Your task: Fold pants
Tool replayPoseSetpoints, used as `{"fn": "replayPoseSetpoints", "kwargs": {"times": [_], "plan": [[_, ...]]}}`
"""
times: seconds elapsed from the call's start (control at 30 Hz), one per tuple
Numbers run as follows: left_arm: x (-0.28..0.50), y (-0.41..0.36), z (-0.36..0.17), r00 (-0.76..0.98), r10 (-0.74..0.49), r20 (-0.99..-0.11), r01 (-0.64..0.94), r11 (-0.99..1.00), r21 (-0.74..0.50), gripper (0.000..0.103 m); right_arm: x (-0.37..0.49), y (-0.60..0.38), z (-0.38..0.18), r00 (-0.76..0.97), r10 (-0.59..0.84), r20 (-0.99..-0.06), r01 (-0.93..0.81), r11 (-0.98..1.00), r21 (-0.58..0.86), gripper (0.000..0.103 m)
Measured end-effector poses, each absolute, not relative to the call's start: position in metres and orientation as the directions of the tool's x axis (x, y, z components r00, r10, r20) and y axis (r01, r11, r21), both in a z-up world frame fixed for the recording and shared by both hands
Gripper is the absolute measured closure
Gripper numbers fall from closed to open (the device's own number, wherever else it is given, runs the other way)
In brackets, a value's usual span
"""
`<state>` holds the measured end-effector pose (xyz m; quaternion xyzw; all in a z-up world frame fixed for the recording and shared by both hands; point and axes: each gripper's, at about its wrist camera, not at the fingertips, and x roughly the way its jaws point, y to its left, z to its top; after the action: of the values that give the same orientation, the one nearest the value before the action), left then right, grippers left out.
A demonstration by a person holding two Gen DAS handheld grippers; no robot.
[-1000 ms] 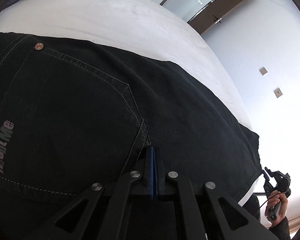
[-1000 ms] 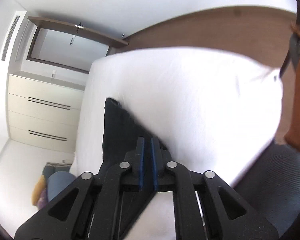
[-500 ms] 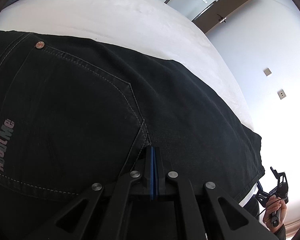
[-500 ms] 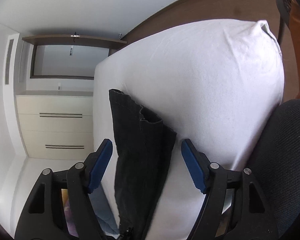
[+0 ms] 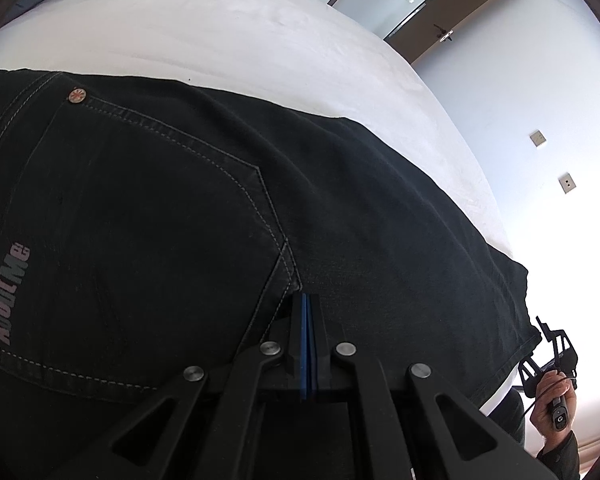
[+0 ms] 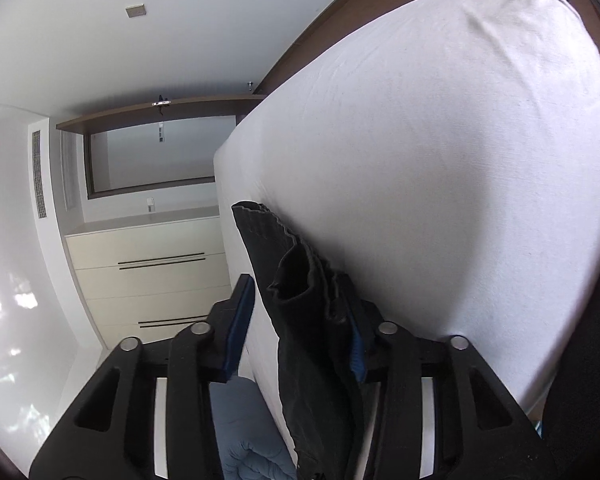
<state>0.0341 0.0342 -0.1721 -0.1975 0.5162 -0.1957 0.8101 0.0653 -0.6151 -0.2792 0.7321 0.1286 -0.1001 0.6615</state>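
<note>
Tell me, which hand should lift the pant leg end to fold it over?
Probably the right. The right hand-held gripper has been closing its jaws around the hem of the black denim pants, though a gap remains. The left hand-held gripper is shut beside the back pocket, far from the hem.

Bedroom: white bed (image 6: 440,160), drawers (image 6: 152,280)

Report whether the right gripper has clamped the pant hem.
Not clamped: the right gripper has been closing around the pant hem, but a gap remains beside one pad.
</note>
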Motion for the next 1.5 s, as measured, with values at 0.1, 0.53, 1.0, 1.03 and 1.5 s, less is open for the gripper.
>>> {"fn": "replayPoseSetpoints", "kwargs": {"times": [0.1,0.53,1.0,1.03,1.5], "plan": [[0.034,0.033,-0.17,0.388,-0.509,-0.768,0.119,0.854,-0.506,0.099,0.07,-0.617,-0.286,0.948,0.055,-0.314,0.318,-0.112,0.941,0.088],[0.032,0.029,-0.172,0.389,-0.514,-0.765,0.119,0.851,-0.511,0.099,0.089,-0.601,-0.239,0.876,0.002,-0.482,0.475,0.167,0.864,0.094],[0.033,0.035,-0.175,0.392,-0.544,-0.742,0.082,0.824,-0.561,0.1,0.179,-0.333,-0.194,0.625,-0.026,-0.78,0.128,0.989,0.07,0.094],[0.033,0.034,-0.17,0.39,-0.549,-0.739,0.074,0.819,-0.57,0.096,0.179,-0.328,-0.205,0.609,-0.048,-0.792,0.125,0.991,0.037,0.094],[0.063,-0.076,-0.154,0.161,-0.775,-0.611,0.111,0.629,-0.769,0.005,0.109,-0.273,-0.172,0.729,-0.2,-0.655,0.038,0.967,-0.253,0.094]]}}
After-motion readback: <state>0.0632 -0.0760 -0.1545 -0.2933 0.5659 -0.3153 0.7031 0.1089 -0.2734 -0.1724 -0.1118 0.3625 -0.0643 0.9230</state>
